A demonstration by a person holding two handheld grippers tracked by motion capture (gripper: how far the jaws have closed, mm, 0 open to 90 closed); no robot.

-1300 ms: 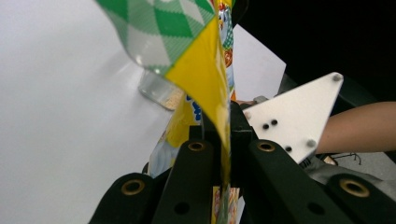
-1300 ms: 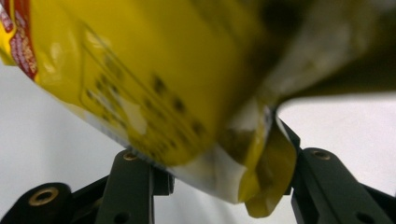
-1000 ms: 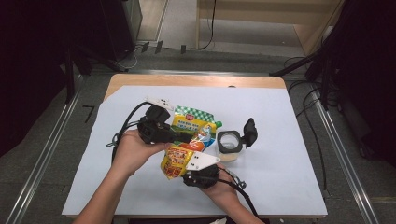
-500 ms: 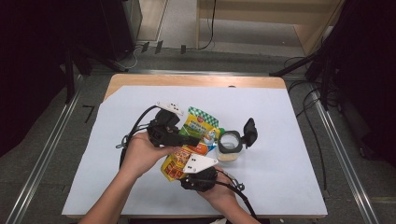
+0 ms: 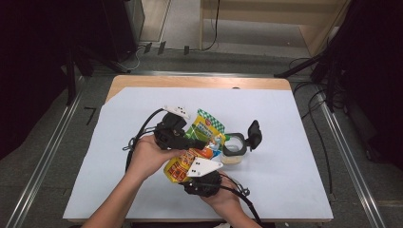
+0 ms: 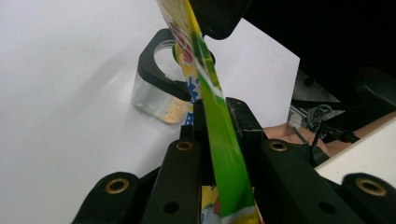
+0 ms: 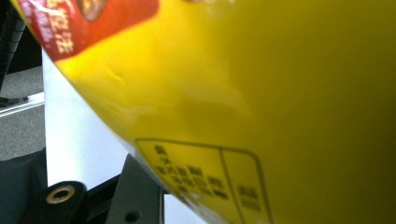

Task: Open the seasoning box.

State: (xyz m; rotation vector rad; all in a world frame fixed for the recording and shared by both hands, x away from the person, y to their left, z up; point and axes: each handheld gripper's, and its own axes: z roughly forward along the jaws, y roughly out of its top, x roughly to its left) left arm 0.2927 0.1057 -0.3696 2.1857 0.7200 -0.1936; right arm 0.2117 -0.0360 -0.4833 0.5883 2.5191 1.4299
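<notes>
Nearest you, your right gripper (image 5: 192, 164) sits at the near edge of the white surface (image 5: 294, 161), its grey plate on top, and its fingers have just been closing on the near end of the yellow snack bag (image 5: 190, 159); in the right gripper view that yellow film (image 7: 261, 102) presses right up to the lens, so you cannot tell whether the pads are biting yet. A red patch with white characters and a boxed block of small dark print show on it, too blurred to read. Just beyond, your left gripper (image 5: 202, 141) has the fingers drawn narrow on the bag's green sealed top edge (image 6: 219, 140), clamping it edge-on. Against the earlier frames, the bag now stands steeper, its green end tipped up and swung toward the jar, and your left hand (image 5: 149, 154) has shifted slightly right with it. The bag's front carries a cartoon picture and lettering too small to make out. Farther right, touching the bag's far corner, the small clear jar (image 5: 233, 151) stands upright where it stood before, a little pale powder in its bottom (image 6: 161, 109), its black flip lid (image 5: 254, 134) hanging open on the right.
</notes>
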